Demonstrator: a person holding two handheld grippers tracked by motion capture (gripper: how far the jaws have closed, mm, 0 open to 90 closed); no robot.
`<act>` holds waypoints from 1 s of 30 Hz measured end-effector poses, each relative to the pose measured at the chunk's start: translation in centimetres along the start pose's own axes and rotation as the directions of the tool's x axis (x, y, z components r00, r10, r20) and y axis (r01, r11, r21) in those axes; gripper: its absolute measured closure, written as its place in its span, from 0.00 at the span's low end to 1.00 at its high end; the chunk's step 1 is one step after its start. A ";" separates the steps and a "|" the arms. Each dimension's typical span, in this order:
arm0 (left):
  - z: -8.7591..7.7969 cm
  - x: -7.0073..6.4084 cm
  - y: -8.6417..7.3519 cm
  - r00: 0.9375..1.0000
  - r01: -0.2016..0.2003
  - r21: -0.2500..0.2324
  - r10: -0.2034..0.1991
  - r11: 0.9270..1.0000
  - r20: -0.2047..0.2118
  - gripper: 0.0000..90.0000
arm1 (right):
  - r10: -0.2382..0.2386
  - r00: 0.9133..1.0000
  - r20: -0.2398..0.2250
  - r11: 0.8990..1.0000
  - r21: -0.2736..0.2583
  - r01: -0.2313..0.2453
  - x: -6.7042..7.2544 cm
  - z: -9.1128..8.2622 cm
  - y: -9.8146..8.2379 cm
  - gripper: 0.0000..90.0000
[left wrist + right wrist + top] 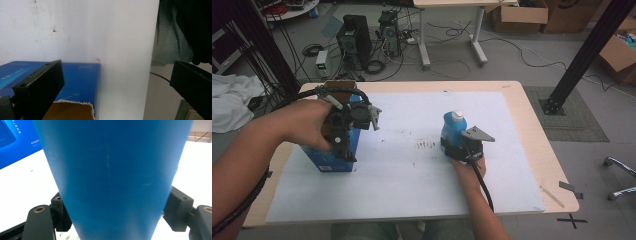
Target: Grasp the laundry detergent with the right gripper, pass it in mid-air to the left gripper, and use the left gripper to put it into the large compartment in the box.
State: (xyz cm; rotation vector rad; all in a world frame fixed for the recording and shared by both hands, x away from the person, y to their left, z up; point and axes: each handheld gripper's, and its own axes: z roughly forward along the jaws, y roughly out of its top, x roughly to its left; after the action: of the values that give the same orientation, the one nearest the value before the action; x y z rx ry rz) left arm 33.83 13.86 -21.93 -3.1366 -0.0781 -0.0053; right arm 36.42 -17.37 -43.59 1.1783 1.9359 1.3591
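R gripper (455,145) has its jaws clamped on the blue bottle (112,175), pads against both sides low on the body; bottle stands upright on the white mat (412,170), white cap (456,116) up. Tip: keep the squeeze even, lift straight so it doesn't slip. Further off, L gripper (112,85) is spread open, nothing between the jaws, poised over the blue carton (332,150), torn flap just below; steady the carton w/ it.

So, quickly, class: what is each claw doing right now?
Left claw: open, over the blue box.
Right claw: closed on the blue bottle.
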 end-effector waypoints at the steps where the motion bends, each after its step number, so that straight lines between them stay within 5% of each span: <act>1: 0.0 0.0 0.0 1.000 0.001 -0.003 -0.001 1.000 0.001 0.00 | -0.002 1.000 0.002 1.000 -0.003 0.002 0.0 0.0 0.0 0.29; 21: 0.3 0.2 0.2 1.000 -0.003 0.009 0.003 1.000 0.007 0.00 | 0.003 1.000 0.018 1.000 -0.023 -0.002 0.2 0.0 -0.3 0.43; 30: 0.4 0.1 0.5 1.000 -0.007 0.004 0.007 1.000 0.010 0.00 | -0.035 0.999 0.039 0.999 -0.031 0.036 0.5 -0.1 -0.2 0.49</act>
State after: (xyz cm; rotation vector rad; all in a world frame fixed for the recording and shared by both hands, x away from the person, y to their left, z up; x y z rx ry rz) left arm 33.93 13.33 -22.37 -3.1332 -0.0663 0.0106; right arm 35.99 -17.04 -43.72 1.1418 1.8926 1.3344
